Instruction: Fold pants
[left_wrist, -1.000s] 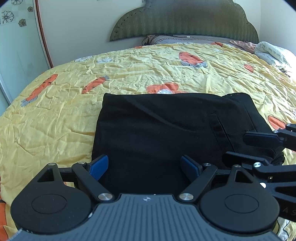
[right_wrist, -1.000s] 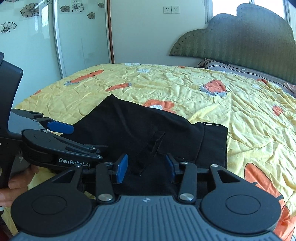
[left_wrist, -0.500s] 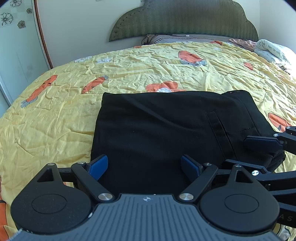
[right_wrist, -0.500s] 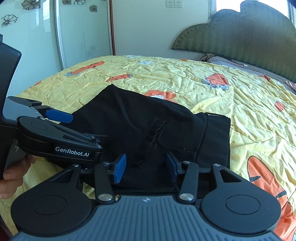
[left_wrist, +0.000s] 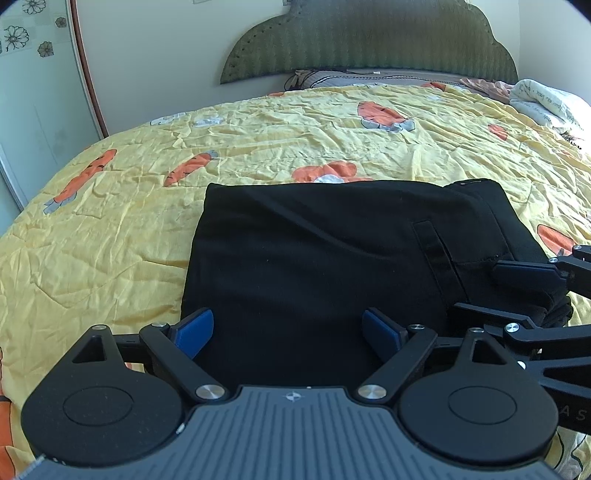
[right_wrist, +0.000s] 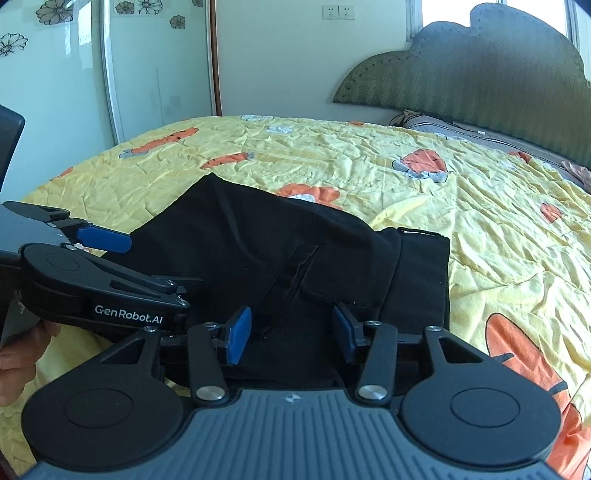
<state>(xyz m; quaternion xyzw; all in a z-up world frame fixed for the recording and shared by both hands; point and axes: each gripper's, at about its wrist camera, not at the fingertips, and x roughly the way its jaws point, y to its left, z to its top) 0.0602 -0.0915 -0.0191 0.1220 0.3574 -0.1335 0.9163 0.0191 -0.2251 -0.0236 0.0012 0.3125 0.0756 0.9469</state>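
Observation:
Black pants (left_wrist: 314, 251) lie folded into a flat rectangle on the yellow carrot-print bedspread (left_wrist: 110, 236), pocket slit up and waistband at the right end. My left gripper (left_wrist: 286, 325) hovers over their near edge, wide open, blue pads apart with only cloth below. My right gripper (right_wrist: 290, 321) stands partly open over the pocket area of the pants (right_wrist: 258, 240), gripping nothing. Each gripper shows in the other's view: the right gripper (left_wrist: 495, 291) by the waistband end, the left gripper (right_wrist: 147, 258) at the left edge.
A green padded headboard (left_wrist: 369, 40) and a pillow (left_wrist: 369, 75) close off the far end of the bed. Crumpled white bedding (left_wrist: 543, 99) lies at the far right. Sliding wardrobe doors (right_wrist: 74, 74) stand to the left. A hand (right_wrist: 14, 354) holds the left gripper.
The right gripper's jaws have spread slightly. Both grippers and the pants keep their places.

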